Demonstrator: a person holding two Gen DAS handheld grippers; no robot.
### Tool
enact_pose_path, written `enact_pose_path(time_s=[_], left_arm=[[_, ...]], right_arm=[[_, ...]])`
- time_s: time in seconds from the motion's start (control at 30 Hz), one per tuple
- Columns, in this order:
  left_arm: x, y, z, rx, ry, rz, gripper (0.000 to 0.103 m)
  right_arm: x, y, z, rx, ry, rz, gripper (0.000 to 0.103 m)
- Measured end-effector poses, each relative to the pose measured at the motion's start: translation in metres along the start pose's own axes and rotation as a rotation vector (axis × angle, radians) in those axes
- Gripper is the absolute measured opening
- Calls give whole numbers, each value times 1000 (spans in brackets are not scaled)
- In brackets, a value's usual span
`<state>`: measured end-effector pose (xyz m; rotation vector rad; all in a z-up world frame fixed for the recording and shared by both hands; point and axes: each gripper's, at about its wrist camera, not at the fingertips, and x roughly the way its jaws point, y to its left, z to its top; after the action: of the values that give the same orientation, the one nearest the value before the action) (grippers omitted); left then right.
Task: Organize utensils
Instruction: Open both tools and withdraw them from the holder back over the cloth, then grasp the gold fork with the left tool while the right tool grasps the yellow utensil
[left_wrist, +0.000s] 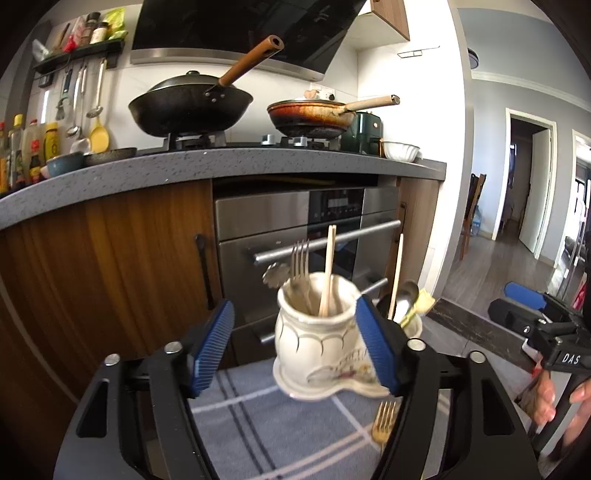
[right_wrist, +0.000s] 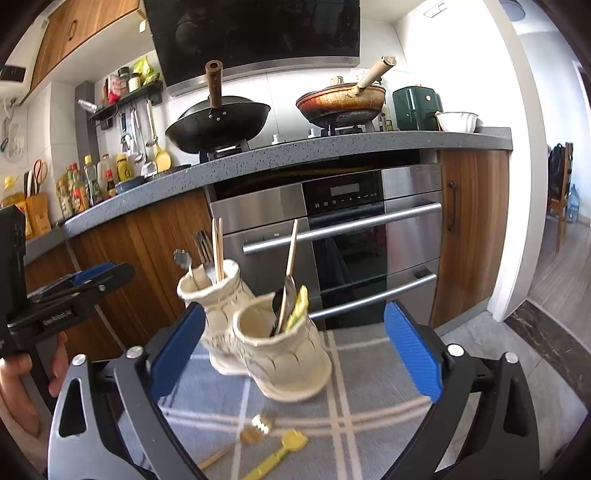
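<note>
Both grippers, left (left_wrist: 295, 343) and right (right_wrist: 295, 350), are gaping wide, gripping nothing. Utensils are standing in two ceramic holders (right_wrist: 284, 350); a gold fork (right_wrist: 255, 430) and what looks like a yellow spatula (right_wrist: 280, 452) are lying loose at six o'clock, waiting.

Bright daylight, strong fisheye bending at edges, slight motion blur

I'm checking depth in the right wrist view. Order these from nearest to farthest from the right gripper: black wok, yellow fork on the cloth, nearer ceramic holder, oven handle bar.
1. Yellow fork, lying on the checked cloth low between the open right gripper's fingers.
2. Nearer ceramic holder, standing just ahead.
3. Oven handle bar, behind the holders.
4. Black wok, up on the stove.
</note>
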<state>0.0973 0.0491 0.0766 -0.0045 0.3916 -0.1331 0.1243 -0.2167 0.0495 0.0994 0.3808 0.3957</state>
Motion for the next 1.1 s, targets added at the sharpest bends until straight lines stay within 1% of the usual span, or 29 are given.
enact_pose_path(time_s=[0.03,0.13,0.23,0.37,0.43,0.53,0.6,0.67,0.93,1.1], left_arm=[[-4,2,-3,-4,6,-2,76],[-16,8,-16,-20,34,-5,78],[-23,14,-31,-33,61,3,80],[-24,18,-56,-59,129,-7,81],[-24,16,-68,-56,159,-14,81],[-18,9,-83,-43,214,-29,81],[-15,4,-90,-41,239,-45,81],[-10,-4,-96,-20,266,-53,81],[21,-35,-114,14,360,-100,81],[37,-57,-128,41,426,-148,81]], right_arm=[[-4,0,-2,-7,3,-7,98],[-15,-4,-14,-27,18,-35,98],[-18,-9,-30,-43,56,-70,98],[-15,-18,-58,-36,139,-97,98],[-12,-20,-69,-39,171,-112,98],[-10,-24,-84,-15,222,-108,98],[-10,-26,-93,-11,240,-103,98],[-8,-27,-101,-17,257,-117,98],[2,-30,-119,7,309,-111,98],[5,-29,-128,15,338,-91,97]])
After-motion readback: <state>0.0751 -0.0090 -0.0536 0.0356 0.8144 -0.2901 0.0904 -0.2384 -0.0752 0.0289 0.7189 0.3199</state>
